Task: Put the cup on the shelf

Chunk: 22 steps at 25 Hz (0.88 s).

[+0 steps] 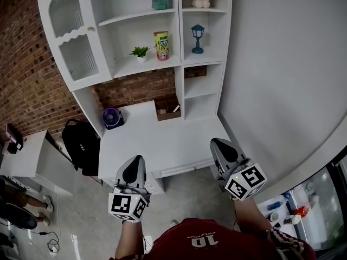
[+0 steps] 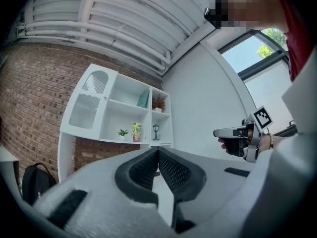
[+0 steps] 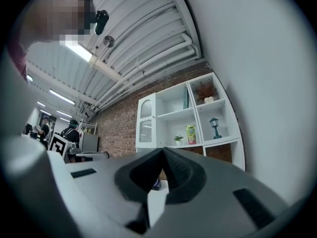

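Both grippers, left [image 1: 137, 161] and right [image 1: 219, 145], hover near, shut and empty; cup [image 1: 161, 45] stands on the far shelf [image 1: 122, 69], so the job looks done.

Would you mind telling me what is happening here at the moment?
A person stands before a white shelf unit, holding a gripper in each hand. The left gripper and right gripper are both shut and empty. The yellow-green cup stands upright on a shelf beside a small potted plant.

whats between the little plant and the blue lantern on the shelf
The yellow-green cup, standing right beside the plant; a white divider panel then separates it from the lantern. The head view shows this best.
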Each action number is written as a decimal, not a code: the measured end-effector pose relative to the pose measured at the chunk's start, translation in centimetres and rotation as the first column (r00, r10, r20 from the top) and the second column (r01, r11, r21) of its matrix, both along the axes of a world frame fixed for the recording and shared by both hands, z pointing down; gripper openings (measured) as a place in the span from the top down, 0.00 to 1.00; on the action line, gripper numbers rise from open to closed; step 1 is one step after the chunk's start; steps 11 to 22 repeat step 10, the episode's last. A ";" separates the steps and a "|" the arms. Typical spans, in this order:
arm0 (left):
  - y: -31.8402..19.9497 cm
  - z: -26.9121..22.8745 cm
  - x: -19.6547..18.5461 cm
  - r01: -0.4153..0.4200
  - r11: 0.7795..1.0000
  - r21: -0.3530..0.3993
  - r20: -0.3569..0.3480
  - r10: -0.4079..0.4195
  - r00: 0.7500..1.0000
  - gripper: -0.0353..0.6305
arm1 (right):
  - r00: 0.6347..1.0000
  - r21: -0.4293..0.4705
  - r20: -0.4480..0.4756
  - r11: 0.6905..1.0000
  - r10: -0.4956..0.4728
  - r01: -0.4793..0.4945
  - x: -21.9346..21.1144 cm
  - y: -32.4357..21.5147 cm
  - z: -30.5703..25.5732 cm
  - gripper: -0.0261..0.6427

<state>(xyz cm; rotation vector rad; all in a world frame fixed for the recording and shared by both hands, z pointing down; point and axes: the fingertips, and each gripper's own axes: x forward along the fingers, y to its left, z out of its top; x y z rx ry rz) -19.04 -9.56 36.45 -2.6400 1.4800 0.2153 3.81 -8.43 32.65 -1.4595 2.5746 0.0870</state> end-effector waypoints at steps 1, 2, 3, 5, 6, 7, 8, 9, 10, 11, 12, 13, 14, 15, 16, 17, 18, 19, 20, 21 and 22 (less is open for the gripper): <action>0.0 -0.1 0.1 -0.002 1.000 0.000 0.001 0.002 1.000 0.97 | 1.000 -0.004 -0.001 1.000 0.003 -0.003 0.0 -0.1 0.1 0.98; 0.1 -0.1 0.2 -0.005 1.000 -0.001 0.003 0.005 1.000 0.97 | 1.000 -0.007 -0.001 1.000 0.004 -0.004 0.0 -0.1 0.1 0.98; 0.1 -0.1 0.2 -0.007 1.000 -0.002 0.007 0.007 1.000 0.97 | 1.000 -0.008 -0.002 1.000 0.004 -0.004 0.0 -0.1 0.1 0.98; 0.1 0.0 0.3 -0.010 1.000 -0.006 0.013 0.010 1.000 0.97 | 1.000 -0.007 -0.002 1.000 0.004 -0.004 -0.1 -0.1 0.1 0.98; 0.1 0.1 0.4 -0.012 1.000 -0.009 0.013 0.012 1.000 0.97 | 1.000 -0.007 -0.003 1.000 0.004 -0.004 -0.1 -0.1 0.1 0.98; 0.1 0.2 0.4 -0.014 1.000 -0.013 0.011 0.014 1.000 0.97 | 1.000 -0.006 -0.004 1.000 0.004 -0.004 -0.1 -0.1 0.1 0.98; 0.1 0.2 0.4 -0.017 1.000 -0.017 0.005 0.017 1.000 0.97 | 1.000 -0.005 -0.005 1.000 0.005 -0.005 0.0 0.0 0.1 0.98; 0.2 0.2 0.5 -0.020 1.000 -0.020 -0.002 0.020 1.000 0.97 | 1.000 -0.004 -0.005 1.000 0.006 -0.006 0.1 0.0 0.1 0.98; 0.2 0.2 0.5 -0.023 0.999 -0.022 -0.009 0.023 1.000 0.97 | 1.000 -0.002 -0.005 1.000 0.007 -0.007 0.2 0.0 0.1 0.98; 0.2 0.2 0.5 -0.023 0.999 -0.022 -0.009 0.023 1.000 0.97 | 1.000 -0.002 -0.005 1.000 0.007 -0.007 0.2 0.0 0.1 0.98; 0.2 0.2 0.5 -0.023 0.999 -0.022 -0.009 0.023 1.000 0.97 | 1.000 -0.002 -0.005 1.000 0.007 -0.007 0.2 0.0 0.1 0.98; 0.2 0.2 0.5 -0.023 0.999 -0.022 -0.009 0.023 1.000 0.97 | 1.000 -0.002 -0.005 1.000 0.007 -0.007 0.2 0.0 0.1 0.98; 0.2 0.2 0.5 -0.023 0.999 -0.022 -0.009 0.023 1.000 0.97 | 1.000 -0.002 -0.005 1.000 0.007 -0.007 0.2 0.0 0.1 0.98; 0.2 0.2 0.5 -0.023 0.999 -0.022 -0.009 0.023 1.000 0.97 | 1.000 -0.002 -0.005 1.000 0.007 -0.007 0.2 0.0 0.1 0.98; 0.2 0.2 0.5 -0.023 0.999 -0.022 -0.009 0.023 1.000 0.97 | 1.000 -0.002 -0.005 1.000 0.007 -0.007 0.2 0.0 0.1 0.98; 0.2 0.2 0.5 -0.023 0.999 -0.022 -0.009 0.023 1.000 0.97 | 1.000 -0.002 -0.005 1.000 0.007 -0.007 0.2 0.0 0.1 0.98; 0.2 0.2 0.5 -0.023 0.999 -0.022 -0.009 0.023 1.000 0.97 | 1.000 -0.002 -0.005 1.000 0.007 -0.007 0.2 0.0 0.1 0.98; 0.2 0.2 0.5 -0.023 0.999 -0.022 -0.009 0.023 1.000 0.97 | 1.000 -0.002 -0.005 1.000 0.007 -0.007 0.2 0.0 0.1 0.98; 0.2 0.2 0.5 -0.023 0.999 -0.022 -0.009 0.023 1.000 0.97 | 1.000 -0.002 -0.005 1.000 0.007 -0.007 0.2 0.0 0.1 0.98; 0.2 0.2 0.5 -0.023 0.999 -0.022 -0.009 0.023 1.000 0.97 | 1.000 -0.002 -0.005 1.000 0.007 -0.007 0.2 0.0 0.1 0.98; 0.2 0.2 0.5 -0.023 0.999 -0.022 -0.009 0.023 1.000 0.97 | 1.000 -0.002 -0.005 1.000 0.007 -0.007 0.2 0.0 0.1 0.98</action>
